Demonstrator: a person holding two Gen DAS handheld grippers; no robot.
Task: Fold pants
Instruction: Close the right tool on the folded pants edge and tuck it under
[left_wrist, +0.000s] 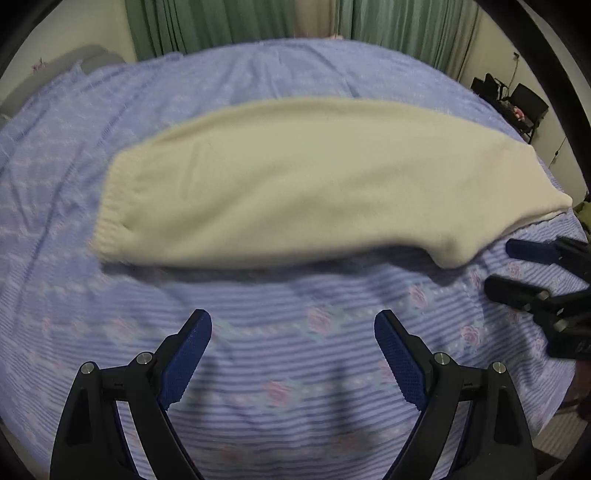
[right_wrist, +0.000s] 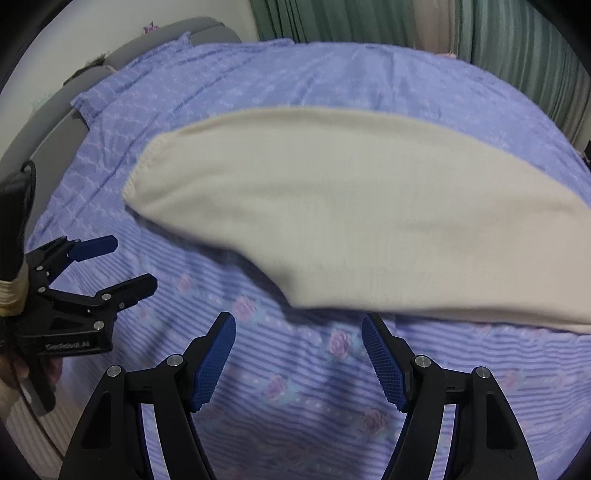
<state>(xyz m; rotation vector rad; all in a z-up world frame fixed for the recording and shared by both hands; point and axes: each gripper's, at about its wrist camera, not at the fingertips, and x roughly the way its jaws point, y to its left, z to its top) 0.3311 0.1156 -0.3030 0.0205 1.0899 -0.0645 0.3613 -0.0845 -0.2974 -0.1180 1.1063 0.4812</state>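
Pants (left_wrist: 310, 184), cream and soft-looking, lie flat on the bed (left_wrist: 280, 373), which is covered in a lilac striped sheet with pink roses. They appear already doubled leg over leg into one long band. In the left wrist view that band fills the middle of the frame, its long axis running left to right: the ribbed elastic end sits at centre left, and the other end tapers off toward the right edge. In the right wrist view the same band (right_wrist: 369, 221) crosses from centre left to the right edge, with the stitched end pointing to the upper left of the frame.

Left gripper (left_wrist: 293, 323) is at the bottom centre of its view, spread wide with nothing between its blue pads, over bare sheet just short of the near long edge of the pants. Right gripper (right_wrist: 298, 325) is likewise spread and empty; its tips are close to the near edge of the cloth, though I cannot tell whether they touch it. Each gripper also shows in the other's view, at the side edge of the frame, also spread.

Both grippers face the pants across their long side, so the pants lie ahead of them, crosswise. I judge the left one nearer the elastic end and the right one nearer the tapered end. A next fold would likely bring one end over toward the other.
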